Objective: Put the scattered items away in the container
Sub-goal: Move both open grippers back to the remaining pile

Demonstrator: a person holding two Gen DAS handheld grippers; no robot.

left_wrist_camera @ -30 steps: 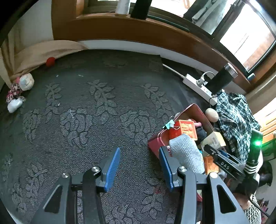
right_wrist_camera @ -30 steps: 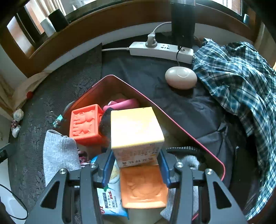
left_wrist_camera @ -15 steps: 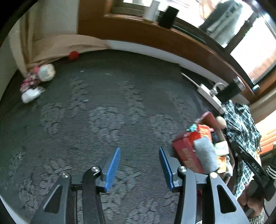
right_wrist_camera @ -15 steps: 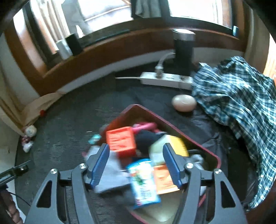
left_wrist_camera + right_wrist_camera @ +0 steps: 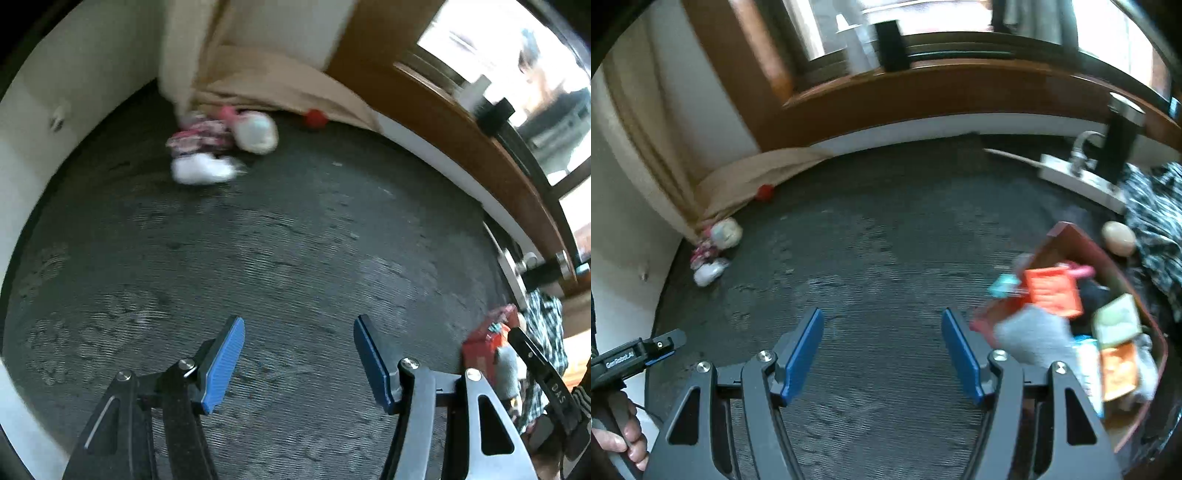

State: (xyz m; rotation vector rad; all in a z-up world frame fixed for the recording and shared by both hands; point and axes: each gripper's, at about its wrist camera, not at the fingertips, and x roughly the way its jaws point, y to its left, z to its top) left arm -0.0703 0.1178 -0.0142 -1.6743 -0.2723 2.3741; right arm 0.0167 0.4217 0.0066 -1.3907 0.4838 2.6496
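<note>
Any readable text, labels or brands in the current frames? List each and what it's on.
"DAS": white letters on the black body of the right gripper, seen at the edge of the left wrist view; any further letters are cut off.
"GenRobot.AI": white print on the left gripper, seen in the right wrist view.
Print on the packets in the red container: blurred, unreadable.

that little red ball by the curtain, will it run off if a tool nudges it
Probably. The red ball looks round and sits loose on the carpet, so a nudge should roll it. The curtain folds just behind may stop it. It is too blurred to tell soft from hard.
</note>
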